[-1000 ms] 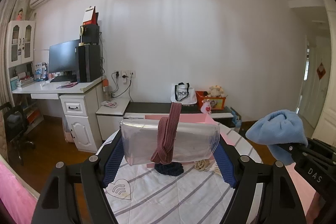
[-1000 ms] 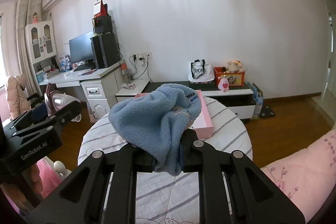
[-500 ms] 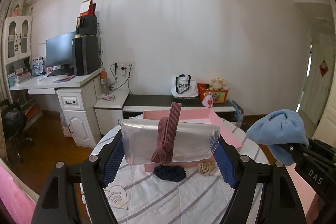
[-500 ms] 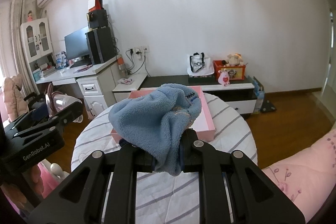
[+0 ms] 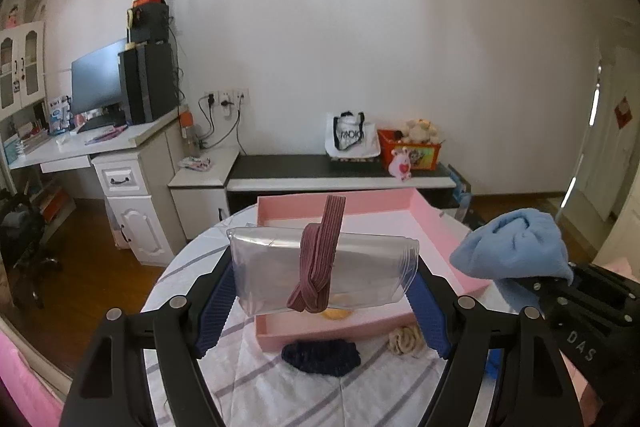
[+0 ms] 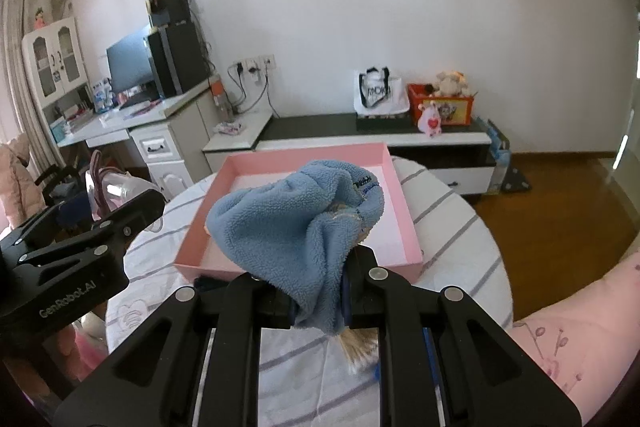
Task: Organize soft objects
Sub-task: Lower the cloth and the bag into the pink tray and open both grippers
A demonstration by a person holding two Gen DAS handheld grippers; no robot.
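A tray (image 5: 448, 239) sits on the bench (image 5: 280, 387), with a scrunchie (image 5: 320, 355) and a knotted hair tie (image 5: 406, 341) lying just before its near wall. The left tongs (image 5: 324, 283) hold a pouch (image 5: 280, 267) above the tray's near-left part; the right tongs (image 6: 320, 303) hold a fleece cloth (image 6: 280, 235) to their right, over the tray. Behind the bench a low cabinet (image 6: 320, 131) runs along the wall, with a desk (image 6: 120, 119) to its left.
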